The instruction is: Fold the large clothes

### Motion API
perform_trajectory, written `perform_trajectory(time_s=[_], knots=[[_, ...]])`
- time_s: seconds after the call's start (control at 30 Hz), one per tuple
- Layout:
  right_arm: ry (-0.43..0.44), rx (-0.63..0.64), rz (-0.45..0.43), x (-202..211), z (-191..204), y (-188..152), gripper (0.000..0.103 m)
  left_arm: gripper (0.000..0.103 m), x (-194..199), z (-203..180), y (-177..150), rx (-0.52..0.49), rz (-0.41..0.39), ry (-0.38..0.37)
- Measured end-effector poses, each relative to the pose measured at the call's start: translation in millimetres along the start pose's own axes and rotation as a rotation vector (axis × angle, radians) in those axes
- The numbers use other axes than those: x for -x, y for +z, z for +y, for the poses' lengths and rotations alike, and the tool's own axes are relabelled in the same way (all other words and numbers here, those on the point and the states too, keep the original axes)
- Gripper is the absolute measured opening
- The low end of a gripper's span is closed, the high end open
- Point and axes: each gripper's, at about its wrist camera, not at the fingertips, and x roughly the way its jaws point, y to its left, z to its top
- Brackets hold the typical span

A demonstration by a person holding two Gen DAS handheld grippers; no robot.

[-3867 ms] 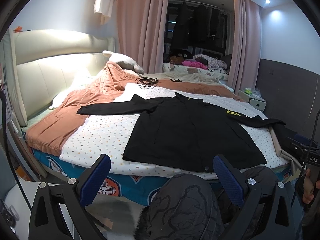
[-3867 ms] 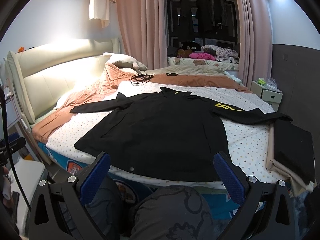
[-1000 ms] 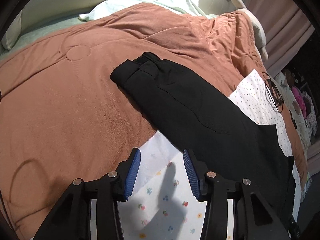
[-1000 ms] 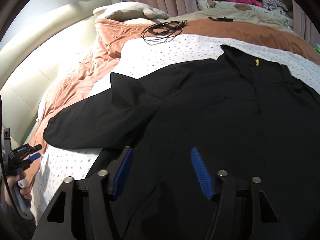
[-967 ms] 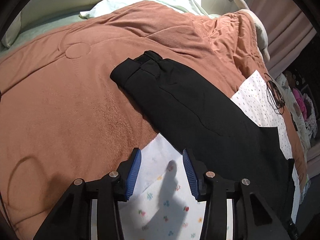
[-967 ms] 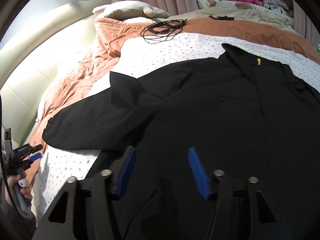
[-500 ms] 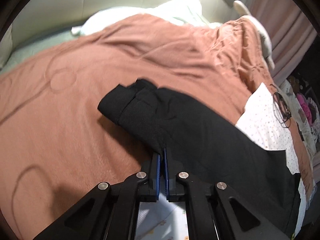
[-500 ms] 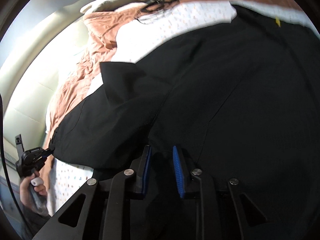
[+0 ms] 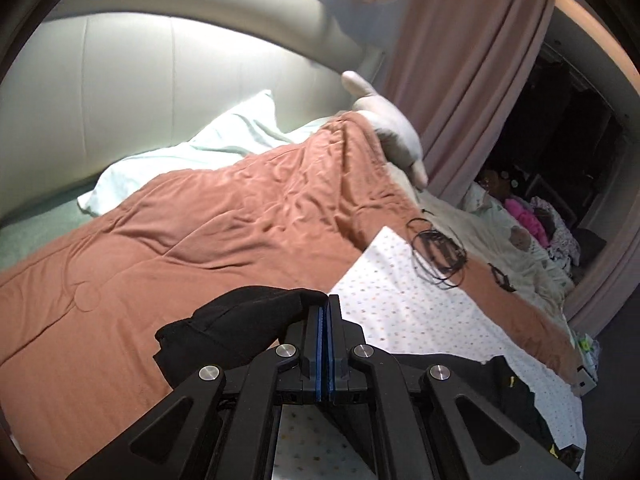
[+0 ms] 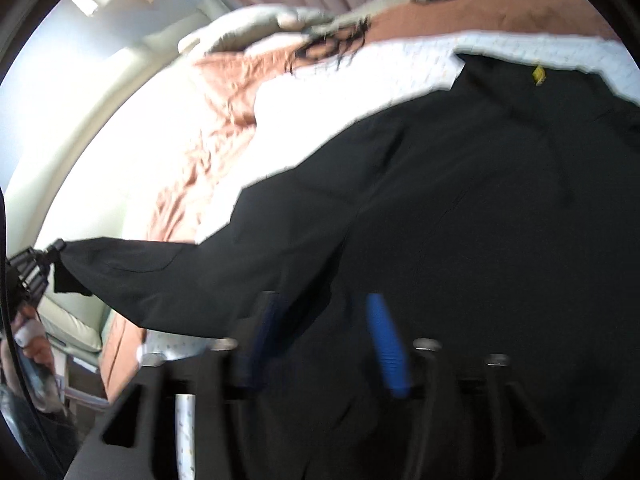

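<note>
A large black jacket lies spread on the bed's spotted white sheet. My left gripper is shut on the jacket's sleeve cuff and holds it lifted above the brown quilt. The right wrist view shows that gripper at the far left with the sleeve stretched out from it. My right gripper hovers over the jacket's side. Its blue pads stand apart and the frame is blurred.
A pale pillow and a cream headboard lie behind the quilt. A coil of black cable rests on the sheet. Pink curtains hang beyond, with a second bed of clothes.
My left gripper has closed on the sleeve cuff and lifted it off the quilt. My right gripper narrowed over the jacket's side, then its pads spread again as it moved.
</note>
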Motion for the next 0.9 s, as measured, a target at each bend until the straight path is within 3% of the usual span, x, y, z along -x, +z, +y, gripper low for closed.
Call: perform_trajectory(time_s=[0.23, 0.43, 0.6, 0.9], knots=[[-0.039, -0.009, -0.060, 66.2, -27.9, -18.2, 0.067, 0.001, 46.3, -108.9, 6.4, -0.124, -0.033, -0.129], [-0.072, -0.045, -0.118, 115.0, -58.3, -31.7, 0.067, 0.001, 69.7, -193.1, -9.5, -0.220, -0.024, -0.211], [-0.097, -0.105, -0.142, 147.8, -91.5, -47.0, 0.067, 0.001, 71.7, -248.4, -29.8, -0.284, 0.006, -0.258], [-0.095, -0.194, -0.206, 176.5, -137.0, -35.8, 0.067, 0.001, 63.3, -328.3, -84.1, -0.378, 0.076, -0.324]])
